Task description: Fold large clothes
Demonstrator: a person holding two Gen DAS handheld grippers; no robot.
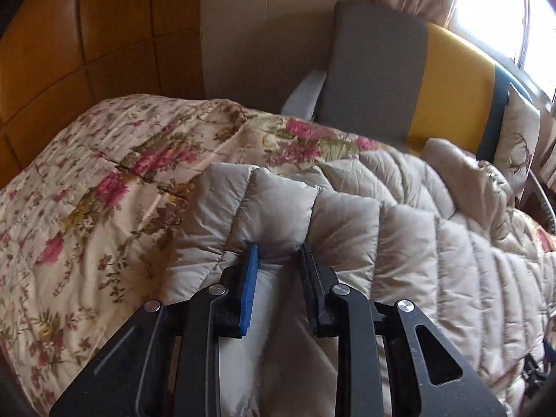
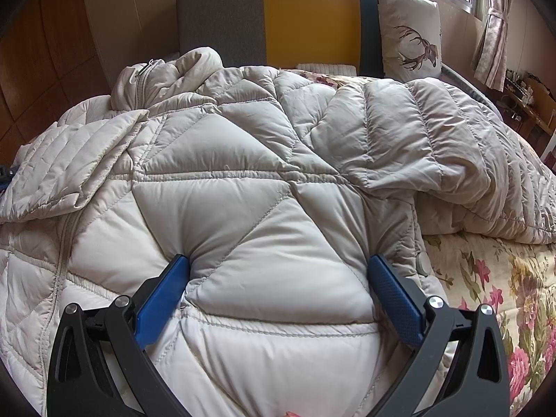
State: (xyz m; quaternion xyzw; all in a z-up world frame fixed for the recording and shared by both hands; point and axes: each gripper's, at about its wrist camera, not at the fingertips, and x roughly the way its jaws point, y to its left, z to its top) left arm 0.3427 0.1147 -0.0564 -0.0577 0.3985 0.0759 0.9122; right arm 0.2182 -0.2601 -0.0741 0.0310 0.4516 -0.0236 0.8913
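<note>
both grippers press into the puffer jacket (image 2: pixel 243 160), left gripper (image 1: pixel 278 253) narrow around a ridge, right gripper (image 2: pixel 278 271) wide, bulk toward twelve o'clock.

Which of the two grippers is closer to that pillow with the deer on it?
Probably the right. From the right gripper, open over the puffy coat, the deer pillow looks large, ahead to its right. The left gripper, pinching a coat fold, sees it small at the far right edge.
</note>
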